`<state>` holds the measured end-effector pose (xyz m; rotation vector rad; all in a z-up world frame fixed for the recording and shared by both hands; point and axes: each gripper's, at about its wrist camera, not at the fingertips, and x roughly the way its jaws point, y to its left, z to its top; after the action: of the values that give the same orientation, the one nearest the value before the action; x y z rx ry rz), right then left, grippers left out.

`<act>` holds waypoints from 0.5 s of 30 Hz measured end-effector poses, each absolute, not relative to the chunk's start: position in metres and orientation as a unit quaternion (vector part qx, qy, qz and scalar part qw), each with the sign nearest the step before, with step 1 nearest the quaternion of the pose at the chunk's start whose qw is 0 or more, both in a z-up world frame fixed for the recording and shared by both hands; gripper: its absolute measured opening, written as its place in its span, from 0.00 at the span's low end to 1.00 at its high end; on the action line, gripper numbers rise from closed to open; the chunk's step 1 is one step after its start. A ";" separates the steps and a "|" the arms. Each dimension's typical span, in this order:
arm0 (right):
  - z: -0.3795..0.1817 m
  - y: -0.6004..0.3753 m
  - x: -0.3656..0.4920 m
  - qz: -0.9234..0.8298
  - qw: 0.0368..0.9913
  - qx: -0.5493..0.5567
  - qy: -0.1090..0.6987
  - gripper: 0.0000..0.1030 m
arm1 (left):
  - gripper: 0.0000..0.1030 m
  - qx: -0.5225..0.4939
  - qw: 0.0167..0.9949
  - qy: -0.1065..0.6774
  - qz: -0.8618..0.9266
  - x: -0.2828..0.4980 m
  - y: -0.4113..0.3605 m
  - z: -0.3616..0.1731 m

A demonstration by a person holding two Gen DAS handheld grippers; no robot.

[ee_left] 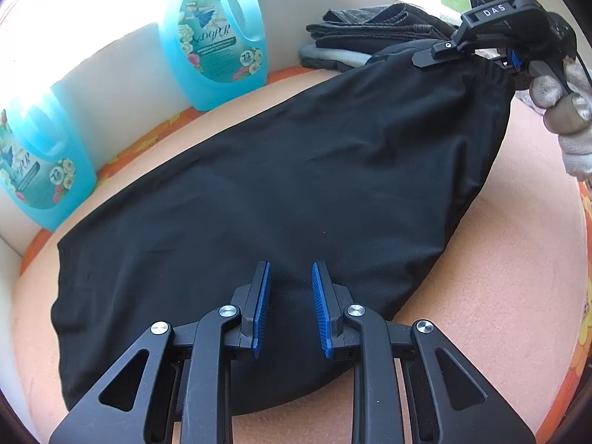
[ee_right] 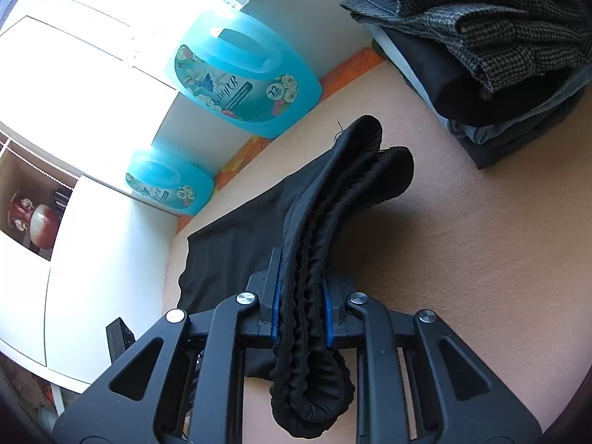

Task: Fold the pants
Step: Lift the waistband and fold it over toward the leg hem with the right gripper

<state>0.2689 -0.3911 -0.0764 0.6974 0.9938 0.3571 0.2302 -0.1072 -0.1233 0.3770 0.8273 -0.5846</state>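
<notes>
Peach-coloured cloth covers the surface [ee_left: 462, 296], with an orange floral strip along its far edge against a white wall. From the left wrist view, two blue laundry detergent jugs stand against that wall, one [ee_left: 212, 42] near the middle of the far edge and the other [ee_left: 39, 162] further left. Black pants [ee_left: 277, 185] lie stretched across the surface from lower left to upper right. The left gripper [ee_left: 290, 309] hangs just above the near part of the pants, its blue-padded jaws set narrow with a gap between them and no cloth pinched in that gap. At the upper right, the right gripper [ee_left: 462, 50], held by a gloved hand [ee_left: 562, 103], pinches the gathered waistband end of the pants and holds it raised off the surface. Behind it sits a pile of folded dark and grey clothes [ee_left: 370, 33].

From the right wrist view, the right gripper [ee_right: 301, 296] has its jaws clamped narrow on the bunched elastic waistband [ee_right: 333, 192], which stands up between the pads and droops out below them. The rest of the pants [ee_right: 229, 244] trails away to the left over the surface [ee_right: 481, 277]. Both detergent jugs [ee_right: 244, 77] [ee_right: 170, 181] stand along the wall, and the stack of folded clothes [ee_right: 499, 55], topped by a houndstooth piece, sits at the upper right, well apart from the pants.
</notes>
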 end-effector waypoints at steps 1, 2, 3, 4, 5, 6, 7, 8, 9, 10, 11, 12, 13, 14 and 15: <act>-0.073 -0.388 0.269 0.168 0.808 0.323 0.463 0.18 | 0.21 0.175 0.859 0.393 -0.279 0.230 -0.104 -0.122; -0.069 -0.385 0.270 0.169 0.810 0.320 0.461 0.18 | 0.21 0.174 0.861 0.390 -0.277 0.227 -0.102 -0.121; -0.065 -0.381 0.270 0.171 0.812 0.318 0.459 0.18 | 0.21 0.172 0.862 0.388 -0.276 0.226 -0.099 -0.119; -0.061 -0.377 0.271 0.173 0.814 0.315 0.457 0.18 | 0.21 0.169 0.863 0.387 -0.276 0.225 -0.095 -0.118; -0.058 -0.373 0.271 0.175 0.815 0.312 0.456 0.18 | 0.21 0.166 0.864 0.387 -0.275 0.224 -0.091 -0.117; -0.054 -0.367 0.273 0.177 0.816 0.309 0.455 0.18 | 0.21 0.163 0.865 0.387 -0.275 0.223 -0.088 -0.116; -0.051 -0.362 0.274 0.180 0.817 0.306 0.454 0.18 | 0.21 0.161 0.865 0.387 -0.274 0.221 -0.085 -0.114; -0.048 -0.356 0.275 0.184 0.818 0.302 0.453 0.18 | 0.21 0.161 0.866 0.387 -0.272 0.219 -0.080 -0.113; -0.045 -0.349 0.276 0.188 0.819 0.298 0.453 0.18 | 0.21 0.162 0.867 0.385 -0.270 0.217 -0.076 -0.113; -0.042 -0.342 0.278 0.191 0.820 0.293 0.453 0.18 | 0.21 0.162 0.869 0.384 -0.267 0.215 -0.071 -0.112; -0.040 -0.333 0.281 0.195 0.821 0.288 0.453 0.18 | 0.21 0.160 0.870 0.385 -0.265 0.215 -0.067 -0.111; -0.037 -0.324 0.283 0.199 0.822 0.281 0.453 0.18 | 0.21 0.157 0.871 0.385 -0.263 0.214 -0.061 -0.110; -0.034 -0.314 0.285 0.203 0.824 0.274 0.453 0.18 | 0.24 0.154 0.872 0.386 -0.259 0.214 -0.055 -0.110; -0.032 -0.305 0.287 0.207 0.825 0.267 0.453 0.18 | 0.28 0.150 0.873 0.387 -0.255 0.214 -0.049 -0.109; -0.031 -0.295 0.289 0.211 0.825 0.261 0.453 0.18 | 0.29 0.146 0.874 0.390 -0.250 0.215 -0.043 -0.109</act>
<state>0.2889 -0.2954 -0.0306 0.5556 0.9636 0.4488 0.2153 -0.0427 -0.1094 0.3051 0.8139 -0.5222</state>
